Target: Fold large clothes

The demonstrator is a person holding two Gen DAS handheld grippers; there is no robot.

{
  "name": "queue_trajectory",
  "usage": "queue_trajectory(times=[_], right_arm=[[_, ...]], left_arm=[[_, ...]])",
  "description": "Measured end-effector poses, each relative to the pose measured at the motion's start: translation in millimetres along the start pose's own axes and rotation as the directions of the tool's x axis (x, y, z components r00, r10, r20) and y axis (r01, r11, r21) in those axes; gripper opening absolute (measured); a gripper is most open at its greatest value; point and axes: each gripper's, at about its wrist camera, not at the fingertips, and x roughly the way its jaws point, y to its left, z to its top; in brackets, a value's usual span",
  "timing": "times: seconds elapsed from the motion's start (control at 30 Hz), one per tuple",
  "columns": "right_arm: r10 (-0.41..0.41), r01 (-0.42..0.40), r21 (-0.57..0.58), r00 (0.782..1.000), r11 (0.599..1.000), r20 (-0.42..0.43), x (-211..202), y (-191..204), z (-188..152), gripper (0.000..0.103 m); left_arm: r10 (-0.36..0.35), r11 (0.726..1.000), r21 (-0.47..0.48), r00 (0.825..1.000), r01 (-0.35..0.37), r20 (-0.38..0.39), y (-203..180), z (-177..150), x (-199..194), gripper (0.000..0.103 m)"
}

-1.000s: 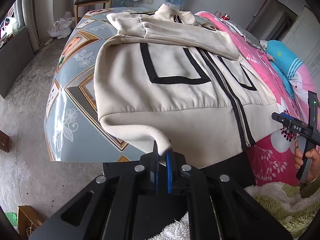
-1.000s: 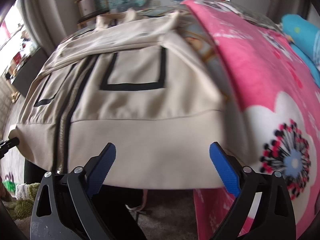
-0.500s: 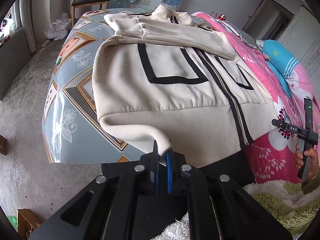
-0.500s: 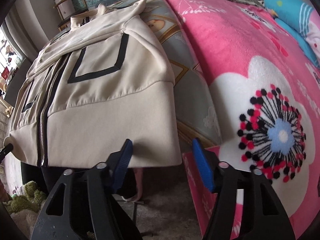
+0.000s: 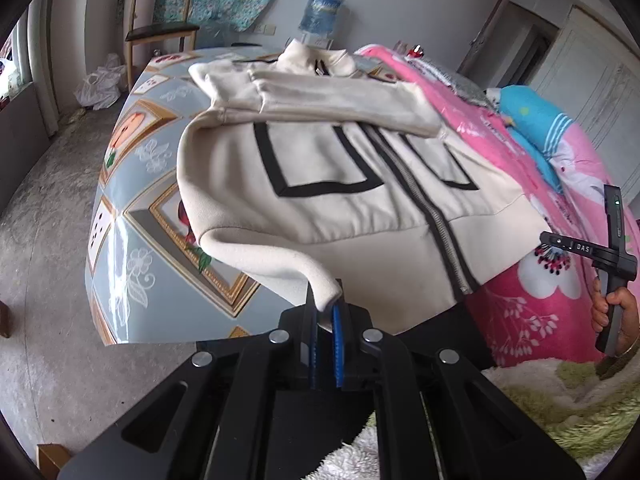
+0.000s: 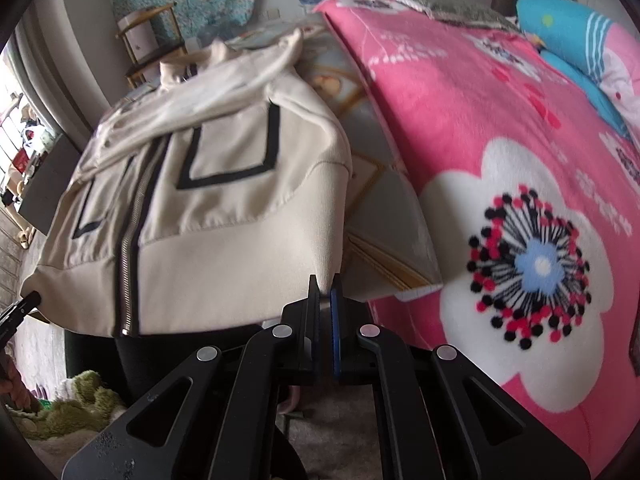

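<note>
The cream zip-up jacket [image 5: 340, 184] lies front-up on the bench [image 5: 132, 216], which wears a glossy patterned cover, with its collar toward the far wall, its sleeves folded across the chest, and its ribbed hem hanging over the near edge. The left claw [image 5: 326, 312] is clenched on the hem's left corner, and the right claw [image 6: 325, 292] is pinched tight on the opposite corner, beside the pink flowered blanket [image 6: 520, 200]. Gripping both bottom corners at once makes sense to me: it keeps the hem stretched straight, so the lower half could be lifted and carried toward the collar as one even fold. The zipper [image 5: 436, 220] running down the middle looks closed, which should help the front panels travel together.
</note>
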Motion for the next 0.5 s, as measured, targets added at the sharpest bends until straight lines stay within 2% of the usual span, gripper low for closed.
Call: queue_trajectory(times=[0.37, 0.5], right_arm=[[0.059, -0.059, -0.007, 0.991, 0.998, 0.116, -19, 10, 40, 0.004], [0.091, -0.087, -0.029, 0.983, 0.996, 0.162, -13, 19, 64, 0.004]], left_arm=[[-0.085, 0.993, -0.068, 0.991, 0.092, 0.105, 10, 33, -18, 0.006], [-0.08, 0.989, -0.113, 0.989, 0.094, 0.124, 23, 53, -12, 0.005]])
